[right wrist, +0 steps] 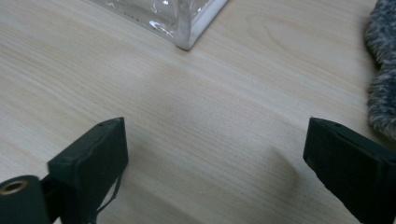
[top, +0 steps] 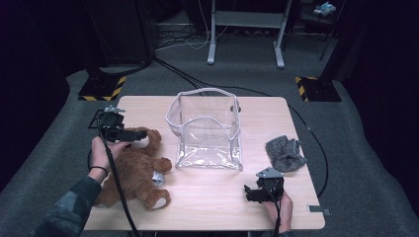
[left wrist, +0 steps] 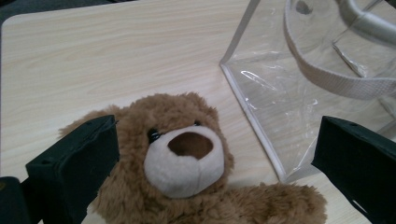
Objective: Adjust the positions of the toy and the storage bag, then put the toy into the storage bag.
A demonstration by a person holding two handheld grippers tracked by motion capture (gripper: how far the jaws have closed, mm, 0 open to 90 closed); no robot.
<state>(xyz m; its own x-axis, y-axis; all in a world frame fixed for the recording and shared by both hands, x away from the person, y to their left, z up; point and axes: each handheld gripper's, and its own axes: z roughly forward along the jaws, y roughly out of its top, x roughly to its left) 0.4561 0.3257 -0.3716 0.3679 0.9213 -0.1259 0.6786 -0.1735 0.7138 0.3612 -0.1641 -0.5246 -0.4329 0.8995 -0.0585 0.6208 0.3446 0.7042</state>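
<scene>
We've got the left claw (left wrist: pixel 205 158) wide open over the teddy bear (left wrist: pixel 182 154) (right claw (right wrist: pixel 210 158) open too), so we'd squeeze its head squarely.

A clear plastic bag (top: pixel 207 131) stands mid-table (top: pixel 276 207), a grey fuzzy cloth (top: pixel 284 153) lying to its right.

A brown plush teddy bear (top: pixel 132 170) with cream muzzle and paws is lying face-up at the table's nine o'clock edge, head pointing toward twelve o'clock.
</scene>
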